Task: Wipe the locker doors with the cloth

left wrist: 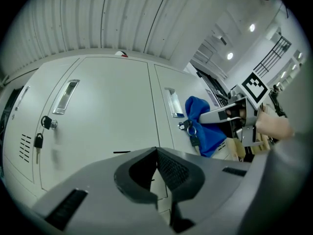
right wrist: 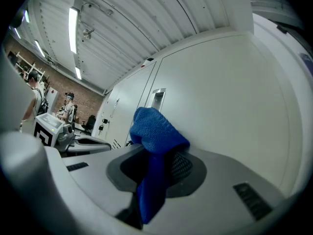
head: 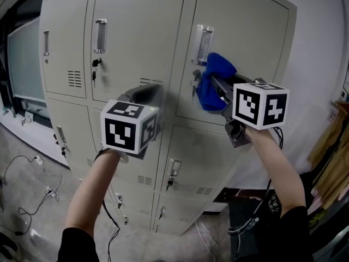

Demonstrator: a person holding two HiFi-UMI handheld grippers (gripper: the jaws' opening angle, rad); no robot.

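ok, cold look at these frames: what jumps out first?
The bright blue cloth stands out first. It is clamped in the right gripper at the upper right locker door, just below its handle. Next comes the left gripper, with its jaws together on nothing, held in front of the middle locker door.

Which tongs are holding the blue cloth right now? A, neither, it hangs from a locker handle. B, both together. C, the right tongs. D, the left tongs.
C: the right gripper view shows the blue cloth pinched in the right tongs, while the left tongs are closed on nothing.
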